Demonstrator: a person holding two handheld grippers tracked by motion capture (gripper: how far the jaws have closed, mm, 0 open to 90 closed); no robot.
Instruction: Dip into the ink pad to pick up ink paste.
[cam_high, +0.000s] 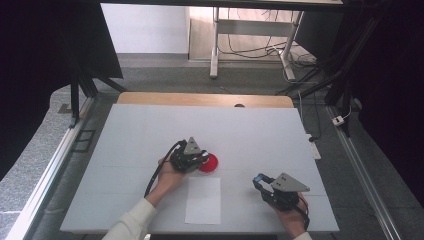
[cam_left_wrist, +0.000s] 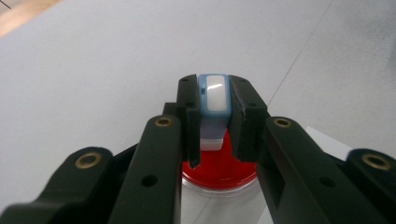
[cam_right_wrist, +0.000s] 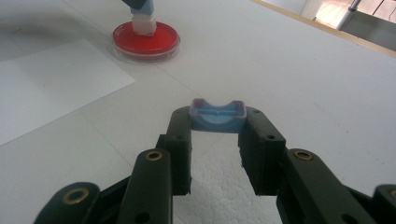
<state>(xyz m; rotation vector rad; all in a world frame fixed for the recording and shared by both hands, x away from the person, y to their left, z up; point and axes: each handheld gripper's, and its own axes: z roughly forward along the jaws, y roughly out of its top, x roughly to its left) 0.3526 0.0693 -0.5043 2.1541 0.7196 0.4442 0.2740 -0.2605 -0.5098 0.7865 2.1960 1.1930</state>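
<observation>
The left gripper (cam_left_wrist: 214, 116) is clamped on a blue-and-white stamp (cam_left_wrist: 213, 95), held upright, its long axis vertical, white base on or just above the red ink pad (cam_left_wrist: 219, 170); contact is hard to judge from here; the right gripper (cam_right_wrist: 217, 122) pinches the blue cap (cam_right_wrist: 217, 115), well apart to the right; the white paper sheet (cam_high: 203, 200) lies just toward the person from the pad, nearest the left hand (cam_high: 169, 176), so the stamp must travel that way.

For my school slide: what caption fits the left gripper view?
Black jaws hold a blue-and-white stamp over a red ink pad.
</observation>
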